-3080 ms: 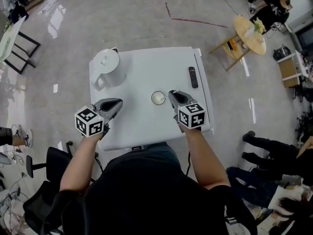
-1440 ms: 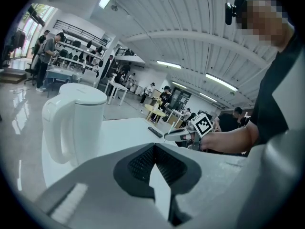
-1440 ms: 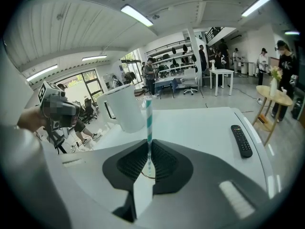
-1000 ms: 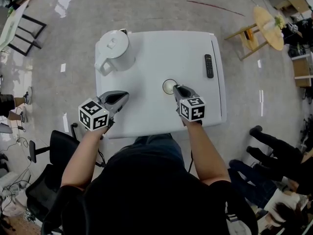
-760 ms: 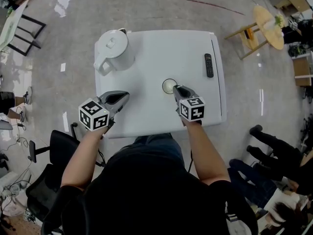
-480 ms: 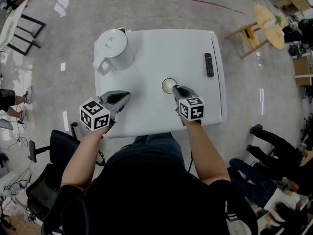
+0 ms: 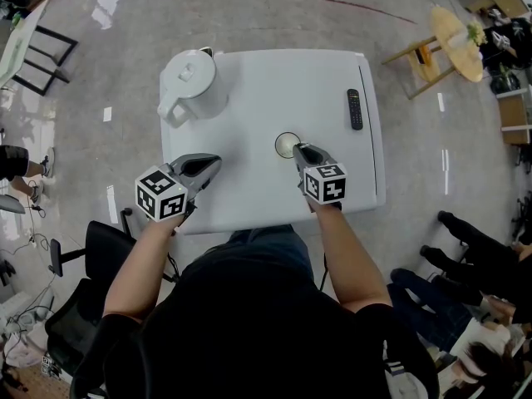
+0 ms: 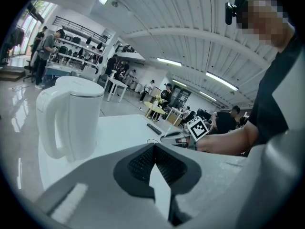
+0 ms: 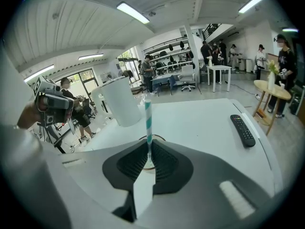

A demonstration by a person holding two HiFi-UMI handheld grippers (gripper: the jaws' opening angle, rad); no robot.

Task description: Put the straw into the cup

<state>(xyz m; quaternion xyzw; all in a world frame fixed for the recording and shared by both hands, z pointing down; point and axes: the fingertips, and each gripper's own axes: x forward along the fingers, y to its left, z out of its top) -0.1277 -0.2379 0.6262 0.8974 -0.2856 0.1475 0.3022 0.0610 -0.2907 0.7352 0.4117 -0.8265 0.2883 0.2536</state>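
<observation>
Holding: right gripper [image 7: 297, 150], jaws clamped on a teal-and-white striped straw [image 9: 148, 120], upright, at the near rim of the cup [image 7: 288, 145], mid tabletop [image 7: 274, 81]; whether its lower end sits inside the cup cannot be told. Left gripper [image 7: 208, 164]: jaws together, nothing between, front left. White jug [image 7: 193, 90]: back left corner. Remote [image 7: 354, 110]: right side.

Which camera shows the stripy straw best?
The right gripper view: the straw stands upright, pinched in the right gripper, by the cup. The head and left gripper views don't show it clearly.
</observation>
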